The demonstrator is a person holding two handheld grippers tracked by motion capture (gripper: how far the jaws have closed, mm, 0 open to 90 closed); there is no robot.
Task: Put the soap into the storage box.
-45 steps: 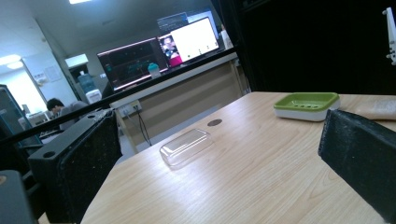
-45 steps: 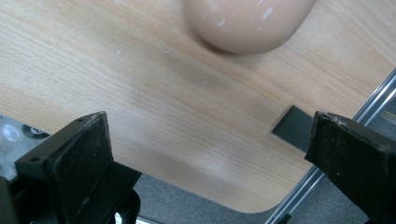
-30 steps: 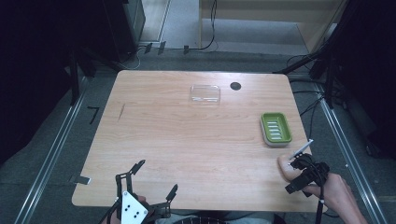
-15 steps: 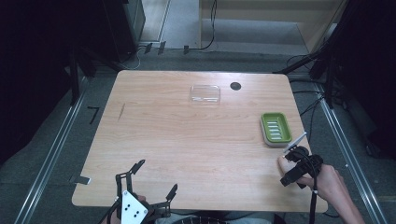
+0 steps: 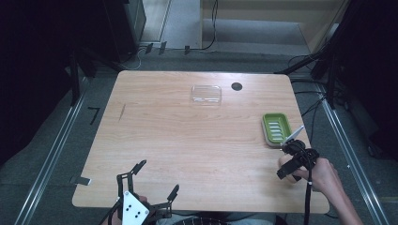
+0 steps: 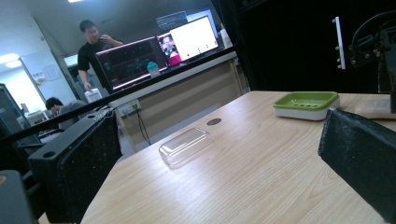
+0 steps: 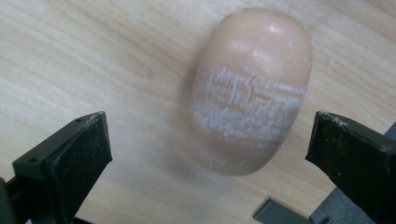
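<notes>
A peach oval soap bar point(image 7: 250, 91) with white scuff marks lies on the wooden table point(image 5: 187, 136) near its right front corner. My right gripper point(image 7: 210, 140) hangs open just above the bar, one black jaw on each side and neither touching it. In the high view the right gripper point(image 5: 289, 161) covers most of the soap point(image 5: 282, 162). A green soap dish point(image 5: 277, 129) sits just beyond. My left gripper point(image 5: 157, 178) rests open at the table's front edge, nothing between its jaws. From the left gripper point(image 6: 219, 163) I see the dish point(image 6: 306, 103).
A clear plastic lid point(image 5: 205, 93) lies at the back middle of the table, with a small black round hole point(image 5: 237, 86) to its right. The lid point(image 6: 184, 145) lies ahead in the left gripper view. Cables and dark stands surround the table.
My right gripper has moved a little forward and left, coming over the soap bar. The left gripper has not moved.
</notes>
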